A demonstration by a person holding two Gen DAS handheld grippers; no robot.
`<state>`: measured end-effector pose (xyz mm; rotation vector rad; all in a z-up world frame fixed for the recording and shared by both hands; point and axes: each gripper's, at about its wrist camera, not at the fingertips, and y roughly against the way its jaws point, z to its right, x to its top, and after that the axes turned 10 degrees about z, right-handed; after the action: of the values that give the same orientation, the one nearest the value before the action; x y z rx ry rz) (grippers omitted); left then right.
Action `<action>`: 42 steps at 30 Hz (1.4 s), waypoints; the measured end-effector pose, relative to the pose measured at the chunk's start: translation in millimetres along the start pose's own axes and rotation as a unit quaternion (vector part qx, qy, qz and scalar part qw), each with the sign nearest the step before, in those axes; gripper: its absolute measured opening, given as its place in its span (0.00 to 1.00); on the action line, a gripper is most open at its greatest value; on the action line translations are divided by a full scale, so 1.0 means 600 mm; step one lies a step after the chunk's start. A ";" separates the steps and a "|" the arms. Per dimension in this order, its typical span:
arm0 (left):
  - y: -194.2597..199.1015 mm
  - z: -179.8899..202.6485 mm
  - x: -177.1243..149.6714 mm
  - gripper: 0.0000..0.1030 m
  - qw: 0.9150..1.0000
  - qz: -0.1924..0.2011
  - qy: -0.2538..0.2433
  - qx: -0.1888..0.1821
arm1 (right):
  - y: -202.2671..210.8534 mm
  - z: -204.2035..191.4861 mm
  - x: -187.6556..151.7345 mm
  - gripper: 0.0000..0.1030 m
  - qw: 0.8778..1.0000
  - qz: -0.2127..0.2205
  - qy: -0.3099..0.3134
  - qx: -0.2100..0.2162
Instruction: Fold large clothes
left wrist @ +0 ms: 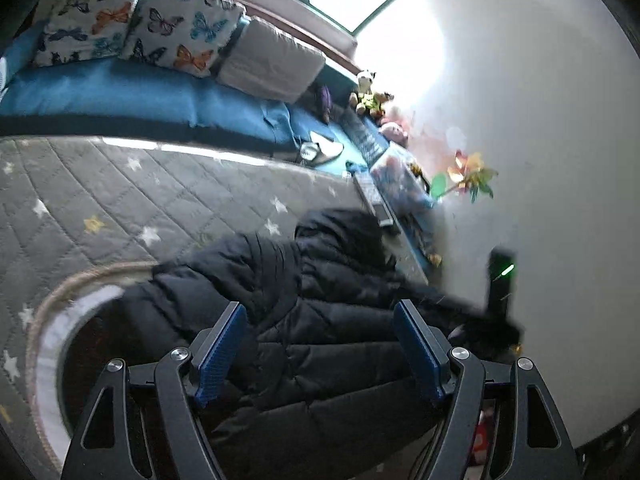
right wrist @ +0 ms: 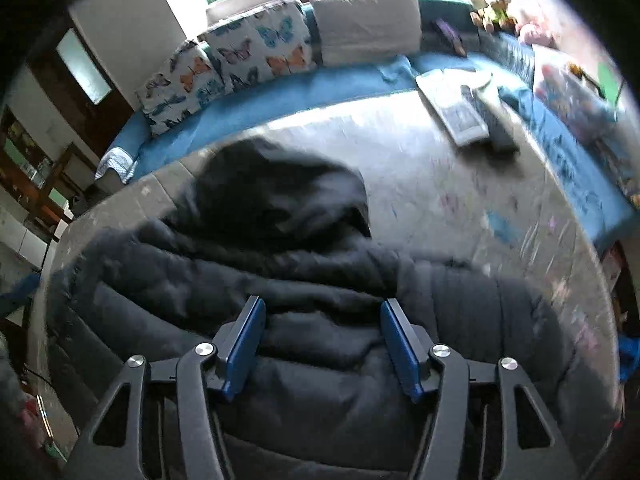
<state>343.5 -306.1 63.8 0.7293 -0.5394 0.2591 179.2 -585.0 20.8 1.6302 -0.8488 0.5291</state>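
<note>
A black quilted hooded jacket [left wrist: 304, 280] lies on the grey quilted mat [left wrist: 120, 188], its hood [left wrist: 340, 228] toward the blue couch. My left gripper [left wrist: 320, 312] is open and empty just above the jacket's body. In the right wrist view the same jacket [right wrist: 320, 280] spreads across the mat [right wrist: 460, 184], hood [right wrist: 280, 184] at the far side. My right gripper [right wrist: 322, 308] is open and empty, with the jacket's padded folds between its blue pads [right wrist: 244, 344] but not pinched.
A blue couch [left wrist: 140, 96] with butterfly cushions [left wrist: 172, 24] and a grey cushion [right wrist: 368, 24] runs along the far side. Booklets and a remote [right wrist: 468, 108] lie at the mat's far right. Toys [left wrist: 368, 92] and a paper pinwheel [left wrist: 468, 176] stand by the white wall. A dark device with a green light [left wrist: 502, 276] stands to the right.
</note>
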 end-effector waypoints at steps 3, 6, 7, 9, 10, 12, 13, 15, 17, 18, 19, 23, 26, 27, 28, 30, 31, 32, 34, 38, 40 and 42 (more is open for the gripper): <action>-0.036 -0.012 -0.019 0.77 1.000 -0.022 0.006 0.004 | -0.007 -0.035 0.032 0.64 1.000 0.011 0.000 0.027; -0.059 -0.015 -0.037 0.77 0.999 -0.029 -0.015 0.019 | -0.055 -0.064 0.050 0.64 1.000 -0.003 0.015 0.020; -0.067 -0.019 -0.043 0.77 0.999 -0.031 -0.020 0.022 | -0.072 -0.068 0.051 0.64 1.000 -0.010 0.016 0.018; -0.076 -0.022 -0.051 0.77 0.999 -0.037 -0.028 0.026 | -0.121 -0.076 0.047 0.64 0.999 -0.032 0.029 -0.005; -0.081 -0.026 -0.055 0.77 0.998 -0.041 -0.031 0.028 | -0.137 -0.075 0.044 0.64 0.998 -0.042 0.034 -0.017; -0.090 -0.032 -0.062 0.77 0.998 -0.045 -0.035 0.029 | -0.179 -0.064 0.031 0.64 0.997 -0.074 0.020 -0.029; -0.094 -0.036 -0.065 0.78 0.998 -0.047 -0.035 0.029 | -0.183 -0.060 0.030 0.64 0.997 -0.073 0.015 -0.027; -0.103 -0.043 -0.070 0.78 0.998 -0.052 -0.031 0.032 | -0.180 -0.057 0.035 0.64 0.997 -0.072 0.009 -0.027; -0.103 -0.044 -0.072 0.78 0.998 -0.050 -0.029 0.031 | -0.155 -0.063 0.040 0.64 0.997 -0.059 0.021 -0.034; -0.097 -0.041 -0.073 0.78 0.998 -0.044 -0.031 0.027 | -0.136 -0.066 0.040 0.64 0.998 -0.050 0.028 -0.033; -0.092 -0.036 -0.072 0.78 0.998 -0.042 -0.034 0.026 | -0.122 -0.069 0.040 0.64 0.998 -0.045 0.032 -0.030; -0.059 -0.004 -0.080 0.78 0.998 -0.026 -0.051 0.022 | -0.029 -0.091 0.025 0.64 0.997 -0.022 0.073 -0.016; -0.034 0.034 -0.098 0.78 0.996 -0.013 -0.085 0.017 | 0.038 -0.108 -0.006 0.64 0.994 -0.011 0.112 -0.010; -0.029 0.050 -0.112 0.78 0.995 -0.016 -0.100 0.014 | 0.059 -0.111 -0.020 0.64 0.993 -0.011 0.119 -0.008; -0.027 0.059 -0.118 0.78 0.994 -0.020 -0.106 0.012 | 0.072 -0.110 -0.029 0.64 0.992 -0.013 0.123 -0.009; -0.029 0.076 -0.145 0.78 0.993 -0.037 -0.116 0.010 | 0.098 -0.108 -0.058 0.64 0.992 -0.022 0.127 -0.016; -0.031 0.082 -0.153 0.78 0.992 -0.043 -0.118 0.013 | 0.103 -0.107 -0.065 0.64 0.991 -0.025 0.127 -0.019; -0.035 0.084 -0.167 0.78 0.991 -0.051 -0.121 0.018 | 0.113 -0.102 -0.080 0.64 0.992 -0.027 0.124 -0.023; -0.042 0.086 -0.184 0.78 0.991 -0.054 -0.122 0.026 | 0.121 -0.095 -0.107 0.64 0.992 -0.033 0.118 -0.032; -0.053 0.098 -0.213 0.79 0.985 -0.053 -0.155 0.053 | 0.086 -0.060 -0.166 0.67 0.992 -0.062 0.086 -0.066; -0.054 0.109 -0.226 0.79 0.981 -0.048 -0.177 0.068 | 0.080 -0.054 -0.177 0.70 0.994 -0.044 0.082 -0.060; -0.052 0.118 -0.238 0.80 0.977 -0.044 -0.195 0.081 | 0.083 -0.055 -0.178 0.77 0.995 -0.023 0.079 -0.052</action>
<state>210.5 -383.2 11.7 0.9678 -0.8629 0.0767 76.8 -530.3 -18.0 1.4889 -0.7093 0.5641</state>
